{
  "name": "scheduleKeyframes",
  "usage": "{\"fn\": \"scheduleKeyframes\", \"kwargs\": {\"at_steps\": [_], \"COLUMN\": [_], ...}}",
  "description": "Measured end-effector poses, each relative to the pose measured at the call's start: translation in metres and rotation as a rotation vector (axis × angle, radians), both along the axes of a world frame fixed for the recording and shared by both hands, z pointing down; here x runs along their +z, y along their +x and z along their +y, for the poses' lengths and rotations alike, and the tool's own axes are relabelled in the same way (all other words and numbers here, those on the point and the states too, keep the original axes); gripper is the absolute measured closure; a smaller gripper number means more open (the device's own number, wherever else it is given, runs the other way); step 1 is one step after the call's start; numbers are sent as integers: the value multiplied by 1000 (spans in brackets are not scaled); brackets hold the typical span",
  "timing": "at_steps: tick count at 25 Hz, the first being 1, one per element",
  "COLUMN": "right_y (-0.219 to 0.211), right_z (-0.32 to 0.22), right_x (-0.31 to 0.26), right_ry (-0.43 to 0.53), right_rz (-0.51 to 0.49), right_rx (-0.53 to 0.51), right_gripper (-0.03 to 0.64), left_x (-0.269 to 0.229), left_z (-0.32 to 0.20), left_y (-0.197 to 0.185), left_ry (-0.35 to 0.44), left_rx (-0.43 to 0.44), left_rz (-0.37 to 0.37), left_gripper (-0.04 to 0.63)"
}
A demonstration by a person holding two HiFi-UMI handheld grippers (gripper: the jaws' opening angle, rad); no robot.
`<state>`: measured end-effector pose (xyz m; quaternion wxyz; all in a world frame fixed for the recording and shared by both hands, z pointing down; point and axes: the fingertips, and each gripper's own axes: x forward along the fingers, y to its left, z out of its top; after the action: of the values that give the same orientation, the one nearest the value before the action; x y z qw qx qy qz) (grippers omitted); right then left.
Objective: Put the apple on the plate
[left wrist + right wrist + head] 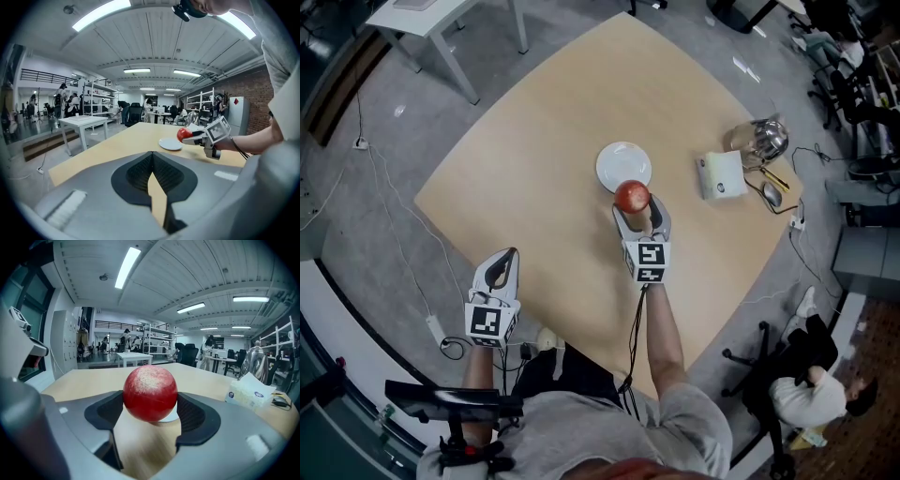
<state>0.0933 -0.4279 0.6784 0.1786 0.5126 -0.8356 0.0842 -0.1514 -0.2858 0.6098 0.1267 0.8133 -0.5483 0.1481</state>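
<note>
- At lower left of the head view, the left tongs (501, 270) hang just off the counter's (534, 159) edge, jaws pressed together on nothing.
- Mid-frame, the right tongs (641, 212) pinch the red apple (632, 197) between both jaws, held clear of the counter.
- Just above it in the frame lies the white plate (622, 161); the apple overlaps its lower rim.
- Further right sit a tissue box (721, 175) and a shiny kettle (767, 139).
</note>
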Motion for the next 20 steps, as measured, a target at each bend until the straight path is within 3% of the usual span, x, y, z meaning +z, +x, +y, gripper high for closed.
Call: {"fn": "scheduleKeyframes", "kwargs": {"at_steps": [20], "right_y": [-5], "right_z": [-57], "right_x": [45], "right_ry": [-60], "right_rz": [36], "right_rx": [6], "right_gripper": [253], "left_x": [22], "left_z": [-2], "left_y": [-15], "left_ry": [-51], "left_rx": [-41], "left_rz": [6], "left_gripper": [577]}}
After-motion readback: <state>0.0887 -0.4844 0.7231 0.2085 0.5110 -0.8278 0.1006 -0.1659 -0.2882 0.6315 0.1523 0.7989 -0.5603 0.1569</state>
